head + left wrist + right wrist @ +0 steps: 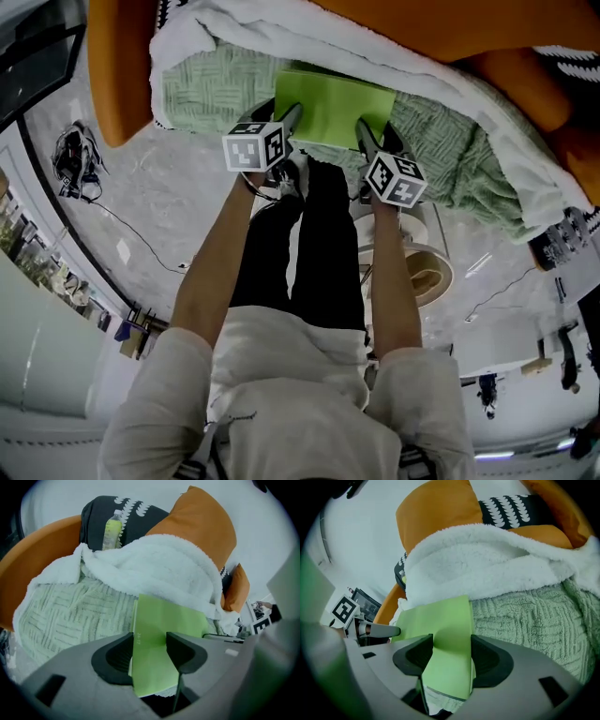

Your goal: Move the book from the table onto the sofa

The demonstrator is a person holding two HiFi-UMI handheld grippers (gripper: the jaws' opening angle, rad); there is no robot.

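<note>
Green book (336, 105) looked thin, light & floppy, buckling in grip, so I had L tool (289, 120) & R tool (375, 136) both clamped on its near edge, over the blanket (211, 89) on the sofa (122, 66).

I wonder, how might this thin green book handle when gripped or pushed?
The green book looks thin and probably floppy: it seems to bow in the right claw. Likely light, being slim. On the textured blanket it should lie flat, not roll.
</note>
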